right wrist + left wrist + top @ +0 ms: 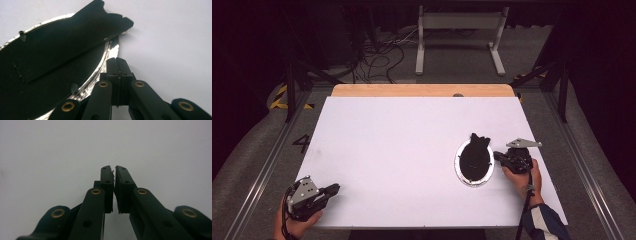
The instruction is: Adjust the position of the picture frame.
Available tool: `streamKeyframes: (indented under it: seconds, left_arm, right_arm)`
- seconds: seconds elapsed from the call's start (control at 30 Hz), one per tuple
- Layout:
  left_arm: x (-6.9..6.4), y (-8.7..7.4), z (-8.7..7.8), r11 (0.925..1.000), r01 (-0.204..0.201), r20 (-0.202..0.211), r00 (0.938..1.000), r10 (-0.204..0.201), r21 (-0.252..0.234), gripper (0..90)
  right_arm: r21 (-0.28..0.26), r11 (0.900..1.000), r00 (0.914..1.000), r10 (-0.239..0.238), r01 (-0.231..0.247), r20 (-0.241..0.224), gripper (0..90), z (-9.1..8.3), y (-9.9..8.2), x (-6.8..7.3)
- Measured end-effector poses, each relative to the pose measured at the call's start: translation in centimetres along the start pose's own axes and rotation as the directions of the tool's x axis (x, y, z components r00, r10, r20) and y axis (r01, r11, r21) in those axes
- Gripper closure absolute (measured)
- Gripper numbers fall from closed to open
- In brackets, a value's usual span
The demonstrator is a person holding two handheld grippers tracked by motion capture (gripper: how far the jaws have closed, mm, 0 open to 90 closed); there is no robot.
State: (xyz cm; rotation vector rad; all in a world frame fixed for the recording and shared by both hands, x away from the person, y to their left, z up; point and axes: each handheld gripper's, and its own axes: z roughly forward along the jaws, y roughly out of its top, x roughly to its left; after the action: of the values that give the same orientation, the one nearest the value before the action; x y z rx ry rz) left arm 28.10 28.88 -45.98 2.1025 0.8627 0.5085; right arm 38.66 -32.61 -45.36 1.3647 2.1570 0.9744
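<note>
The flat black fish-shaped piece (475,156) lies across an oval plate with a shiny silver rim and a dark centre (459,170). Its notched tail (479,138) hangs over the plate's far rim. The plate sits on the white tabletop (402,140) in its right half, closer to the near edge than the far one and well in from the right edge.

My right gripper (498,156) sits just beside the plate's right rim, pointing at it. In the right gripper view its pads (117,75) are pressed flat together with nothing between them, and the tips (117,60) look to be at the silver rim (110,55); I can't tell whether they touch it. So I judge I am at the approach, with no hold on either the fish piece or the plate.

My left gripper (333,189) rests near the table's near left corner, well apart from the plate. Its pads (108,182) are drawn almost together over bare white surface, gripping nothing.

Next I need to spread the right jaws, bring them around the thin edge of the fish piece or the rim, and close squarely. Both edges are thin and lie low, so a shallow angle seems wise.
</note>
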Motion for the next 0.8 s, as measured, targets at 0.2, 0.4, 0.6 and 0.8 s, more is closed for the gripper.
streamKeyframes:
  seconds: [0.2, 0.4, 0.6, 0.8]
  left_arm:
    - [0.0, 0.1, 0.2, 1.0000, -0.001, 0.004, 1.0000, 0.001, 0.006, 84.3]
    - [-0.7, 0.7, 0.8, 0.9999, -0.010, 0.040, 0.9991, 0.010, 0.003, 84.0]
    - [-1.3, 1.4, 1.7, 0.9994, -0.030, 0.058, 0.9979, 0.029, 0.016, 83.8]
    - [-1.1, 2.3, 2.6, 0.9995, -0.029, 0.078, 0.9966, 0.028, 0.011, 84.7]
  right_arm:
    - [0.013, 0.9999, 0.9977, 0.009, -0.008, -0.068, 90.0, -0.6, -0.5, 0.1]
    - [0.009, 0.9994, 0.9944, -0.032, 0.033, -0.101, 90.0, -0.6, -0.6, 0.7]
    - [0.017, 0.9972, 0.9875, -0.070, 0.073, -0.141, 90.0, -0.4, -0.5, 2.1]
    - [0.020, 0.9912, 0.9789, -0.126, 0.131, -0.161, 90.0, 0.0, -0.2, 3.9]
